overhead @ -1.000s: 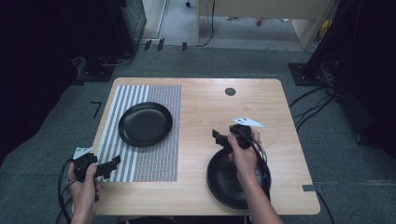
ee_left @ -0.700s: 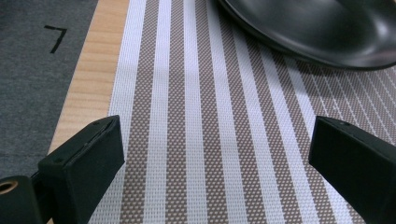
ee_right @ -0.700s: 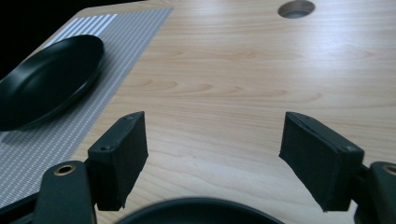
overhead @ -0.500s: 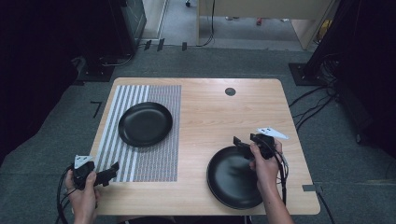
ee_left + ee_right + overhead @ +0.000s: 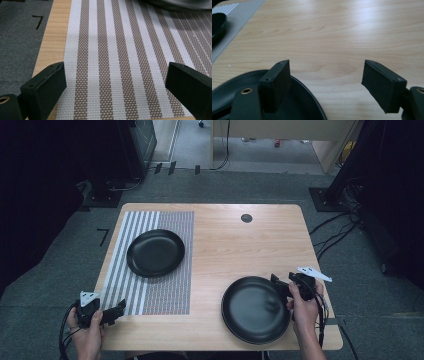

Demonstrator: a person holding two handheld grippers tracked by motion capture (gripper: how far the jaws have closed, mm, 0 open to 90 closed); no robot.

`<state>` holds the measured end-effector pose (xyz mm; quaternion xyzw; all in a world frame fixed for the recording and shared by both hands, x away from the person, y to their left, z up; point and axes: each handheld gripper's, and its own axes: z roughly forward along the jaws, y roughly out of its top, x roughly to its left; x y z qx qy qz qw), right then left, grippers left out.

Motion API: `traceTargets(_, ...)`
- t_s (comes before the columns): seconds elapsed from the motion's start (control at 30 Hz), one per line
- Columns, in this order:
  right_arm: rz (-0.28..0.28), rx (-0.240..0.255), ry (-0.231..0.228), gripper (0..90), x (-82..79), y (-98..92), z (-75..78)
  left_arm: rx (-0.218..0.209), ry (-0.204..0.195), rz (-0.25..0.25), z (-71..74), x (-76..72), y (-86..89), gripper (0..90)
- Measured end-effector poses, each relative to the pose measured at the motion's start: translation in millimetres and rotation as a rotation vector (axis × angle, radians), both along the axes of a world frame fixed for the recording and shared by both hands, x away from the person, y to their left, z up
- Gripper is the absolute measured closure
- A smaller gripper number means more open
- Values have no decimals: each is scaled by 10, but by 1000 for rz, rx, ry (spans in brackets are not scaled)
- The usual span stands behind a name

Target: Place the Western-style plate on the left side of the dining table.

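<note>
A person holds a gripper in each hand at a wooden bench (image 5: 225,245). Two black plates sit on it.

The right gripper (image 5: 278,287) is at the right edge of the near plate (image 5: 255,309), which lies flat on the bare wood close to the person. In the right gripper view its two fingers (image 5: 275,80) are wide apart and hold nothing. One finger hangs just over the rim of the near plate (image 5: 294,102) and the other is out over the wood. I can't tell if the finger touches the rim. The gripper seems to be at the edge because the rim is the easy part of a plate to pinch. It could be getting ready to grab it, or it could be done with it; the pictures don't say which.

The far plate (image 5: 155,252) rests on a striped mat (image 5: 165,290) on the left side of the bench. The mat looks like the spot where a plate belongs, so the near plate, well apart from it, may be one that needs a place of its own.

The left gripper (image 5: 116,310) waits low at the near left corner, over the mat's front edge. In the left gripper view its fingers (image 5: 46,85) are also spread wide, with just the striped mat (image 5: 120,62) between them. It holds nothing. The rim of the far plate (image 5: 180,4) peeks in at the top. This hand looks parked out of the way so the right hand has room to work.

A small dark round hole (image 5: 246,218) sits near the bench's far edge.
</note>
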<state>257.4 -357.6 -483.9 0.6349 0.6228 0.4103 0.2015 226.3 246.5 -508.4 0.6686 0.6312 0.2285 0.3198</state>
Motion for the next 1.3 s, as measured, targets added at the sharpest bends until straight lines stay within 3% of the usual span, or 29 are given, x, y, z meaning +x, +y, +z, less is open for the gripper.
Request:
traceTargets(0.83, -114, -42, 55, 224, -435, -660, -219, 22, 3, 16, -67, -135, 151, 30)
traceTargets(1.17, -136, -64, 83, 216, -593, -805, -291, 29, -3, 15, -76, -162, 168, 30)
traceTargets(1.3, -130, -95, 98, 210, -640, -820, -329, 37, -5, 12, -82, -166, 162, 30)
